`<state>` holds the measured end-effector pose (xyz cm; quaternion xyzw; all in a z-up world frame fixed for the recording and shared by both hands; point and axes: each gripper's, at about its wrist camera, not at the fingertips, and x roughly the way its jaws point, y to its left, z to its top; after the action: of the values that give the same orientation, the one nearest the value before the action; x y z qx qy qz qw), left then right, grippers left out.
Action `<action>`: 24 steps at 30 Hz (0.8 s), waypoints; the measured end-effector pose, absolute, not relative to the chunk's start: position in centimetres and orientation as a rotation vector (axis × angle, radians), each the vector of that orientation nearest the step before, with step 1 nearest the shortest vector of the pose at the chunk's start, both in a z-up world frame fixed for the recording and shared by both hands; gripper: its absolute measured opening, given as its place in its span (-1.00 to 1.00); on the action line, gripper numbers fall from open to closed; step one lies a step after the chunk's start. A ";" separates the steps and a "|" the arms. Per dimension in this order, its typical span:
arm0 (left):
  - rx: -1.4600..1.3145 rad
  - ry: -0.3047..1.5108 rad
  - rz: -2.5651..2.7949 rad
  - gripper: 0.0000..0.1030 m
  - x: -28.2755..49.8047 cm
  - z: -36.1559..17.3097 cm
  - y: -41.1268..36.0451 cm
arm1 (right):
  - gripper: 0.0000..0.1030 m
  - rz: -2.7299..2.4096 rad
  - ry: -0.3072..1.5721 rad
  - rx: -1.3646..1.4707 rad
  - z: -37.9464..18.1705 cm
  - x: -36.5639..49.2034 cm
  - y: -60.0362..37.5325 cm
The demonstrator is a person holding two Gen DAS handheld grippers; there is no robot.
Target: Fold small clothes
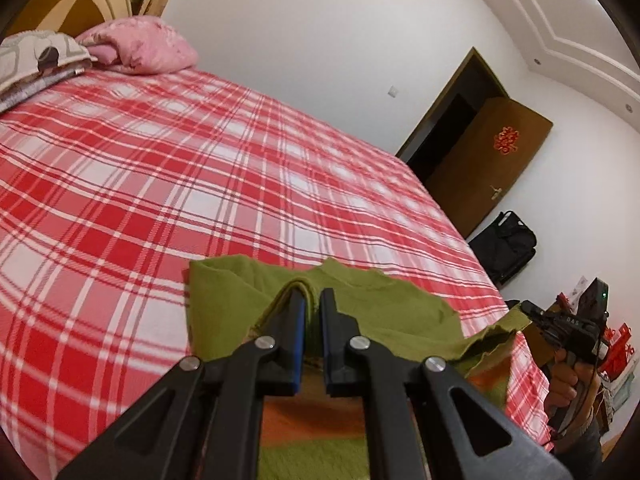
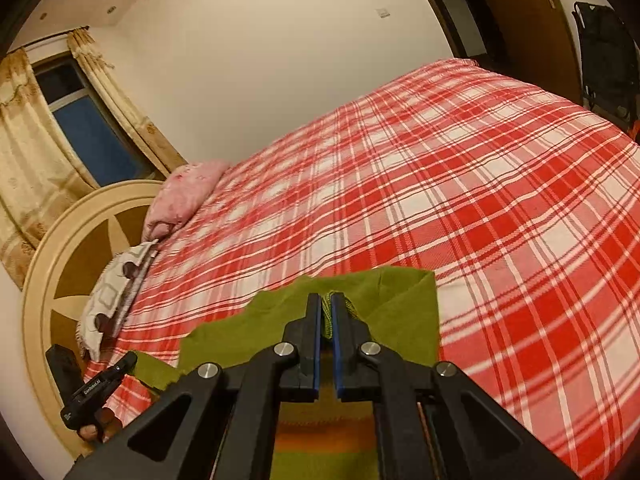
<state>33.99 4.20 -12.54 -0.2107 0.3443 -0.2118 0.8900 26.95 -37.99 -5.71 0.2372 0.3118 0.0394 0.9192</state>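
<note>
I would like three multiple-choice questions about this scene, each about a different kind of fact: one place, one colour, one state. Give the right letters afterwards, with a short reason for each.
1. Where is the pink pillow?
A. at the head of the bed, by the headboard
B. on the floor by the door
C. under the green garment

2. What colour is the bedsheet's check pattern?
A. blue and yellow
B. red and white
C. black and grey

3. What is the state of the left gripper?
A. open, far from any cloth
B. shut on the green garment
C. out of view

Answers:
1 A: the pink pillow lies beside the round headboard.
2 B: the bedsheet shows red and white checks.
3 B: the left gripper pinches a folded edge of the green garment, while the right gripper pinches another part.
</note>
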 end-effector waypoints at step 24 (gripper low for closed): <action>-0.397 0.762 -0.345 0.02 35.6 -16.3 4.6 | 0.59 0.009 0.764 0.477 -13.5 36.6 -42.3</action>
<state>35.57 4.55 -16.32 -0.1917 0.3676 -0.1665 0.8947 36.57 -42.33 -13.46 0.2307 0.3693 0.0043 0.9002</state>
